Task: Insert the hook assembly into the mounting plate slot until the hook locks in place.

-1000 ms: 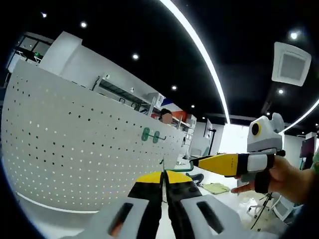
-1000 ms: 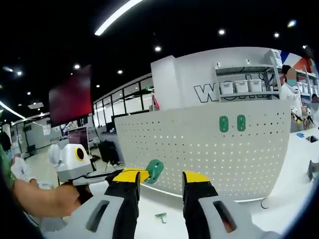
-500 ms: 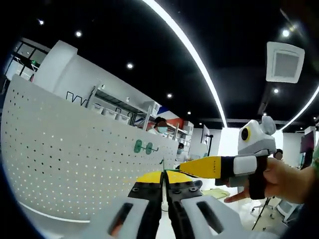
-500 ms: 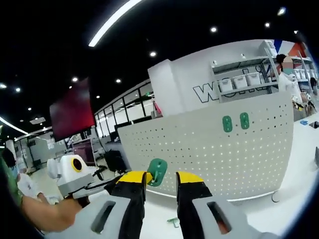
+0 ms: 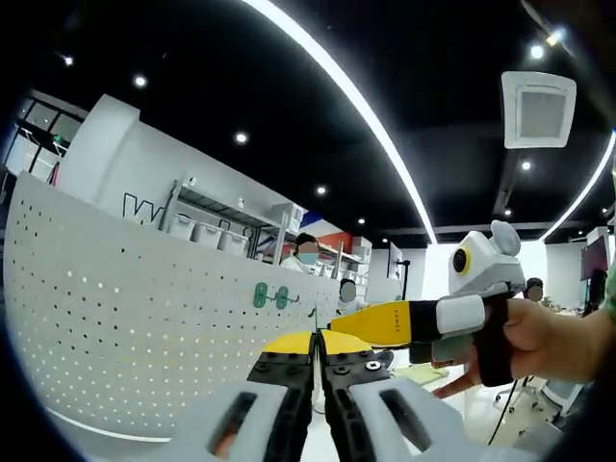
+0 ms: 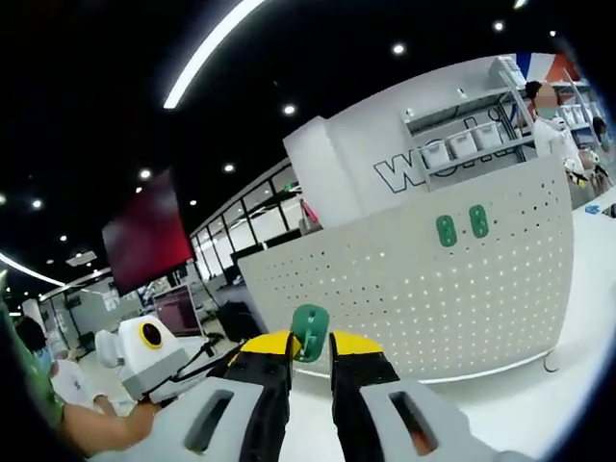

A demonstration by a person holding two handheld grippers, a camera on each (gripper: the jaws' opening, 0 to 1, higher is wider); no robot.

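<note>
Green plastic hook plate (image 6: 310, 332) sits clamped between the right gripper's (image 6: 312, 343) yellow-tipped jaws, held up in front of the white perforated pegboard (image 6: 414, 289). Two matching green plates (image 6: 461, 226) already hang on that board. Left gripper (image 5: 316, 339) jaws pressed together on a thin metal hook wire (image 5: 315, 325). Right gripper (image 5: 404, 322) crosses just behind it.

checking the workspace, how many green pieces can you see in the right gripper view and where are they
Green plates mounted on the pegboard: 2
Green plate between the right gripper jaws: 1
Total: 3
</note>
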